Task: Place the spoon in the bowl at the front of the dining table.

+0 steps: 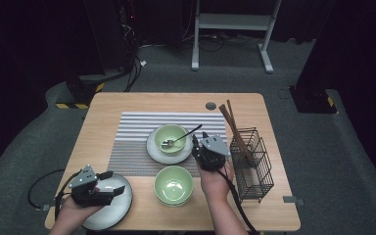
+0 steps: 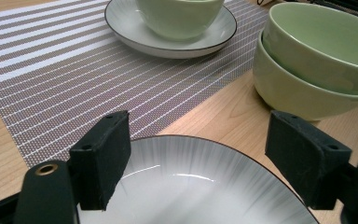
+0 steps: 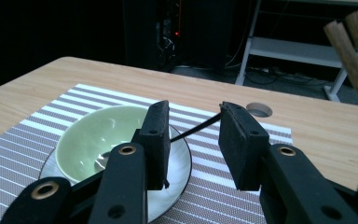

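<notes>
Now right gripper (image 1: 196, 143) by spoon (image 1: 181, 138) in bowl (image 1: 170, 137) mid-tabletop, jaws apart, nothing held. Back off straight, avoid clipping handle. Left gripper (image 1: 113, 182) jaws wide over plate (image 1: 121, 205), near-left corner; close on rim squarely.

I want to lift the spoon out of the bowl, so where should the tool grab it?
Grip the spoon by its dark handle tip, which juts up past the bowl rim toward the right tool. Come from that side, jaws straddling the thin handle.
</notes>
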Demonstrator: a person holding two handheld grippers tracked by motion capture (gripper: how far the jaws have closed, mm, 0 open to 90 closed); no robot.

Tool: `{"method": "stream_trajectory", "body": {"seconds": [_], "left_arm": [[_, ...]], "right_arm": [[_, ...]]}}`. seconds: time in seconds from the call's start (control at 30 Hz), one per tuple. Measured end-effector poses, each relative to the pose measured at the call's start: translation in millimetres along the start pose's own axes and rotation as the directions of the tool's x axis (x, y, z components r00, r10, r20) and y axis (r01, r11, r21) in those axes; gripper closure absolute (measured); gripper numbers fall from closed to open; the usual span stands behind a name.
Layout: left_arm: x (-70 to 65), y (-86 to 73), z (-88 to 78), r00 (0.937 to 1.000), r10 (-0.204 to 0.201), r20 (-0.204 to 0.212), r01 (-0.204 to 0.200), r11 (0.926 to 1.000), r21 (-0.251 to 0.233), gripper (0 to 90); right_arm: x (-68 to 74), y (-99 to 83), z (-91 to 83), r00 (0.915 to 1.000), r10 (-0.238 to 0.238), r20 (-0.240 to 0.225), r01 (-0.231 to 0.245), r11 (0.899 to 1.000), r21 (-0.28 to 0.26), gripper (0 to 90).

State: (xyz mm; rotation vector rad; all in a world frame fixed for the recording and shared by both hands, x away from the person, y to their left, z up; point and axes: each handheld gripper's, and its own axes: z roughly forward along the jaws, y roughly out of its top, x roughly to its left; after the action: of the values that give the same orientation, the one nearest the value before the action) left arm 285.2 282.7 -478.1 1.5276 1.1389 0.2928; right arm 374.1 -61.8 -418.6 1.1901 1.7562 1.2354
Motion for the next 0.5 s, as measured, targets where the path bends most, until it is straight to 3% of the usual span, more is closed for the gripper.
{"method": "stream_trajectory", "body": {"seconds": [0.5], "left_arm": [[1.1, 2.3, -2.8, 1.0000, -0.009, 0.000, 0.009, 0.9998, -0.018, 22.6]], "right_arm": [[8.2, 8.6, -5.2, 0.9996, -0.009, -0.026, 0.009, 1.000, -0.025, 61.0]]}}
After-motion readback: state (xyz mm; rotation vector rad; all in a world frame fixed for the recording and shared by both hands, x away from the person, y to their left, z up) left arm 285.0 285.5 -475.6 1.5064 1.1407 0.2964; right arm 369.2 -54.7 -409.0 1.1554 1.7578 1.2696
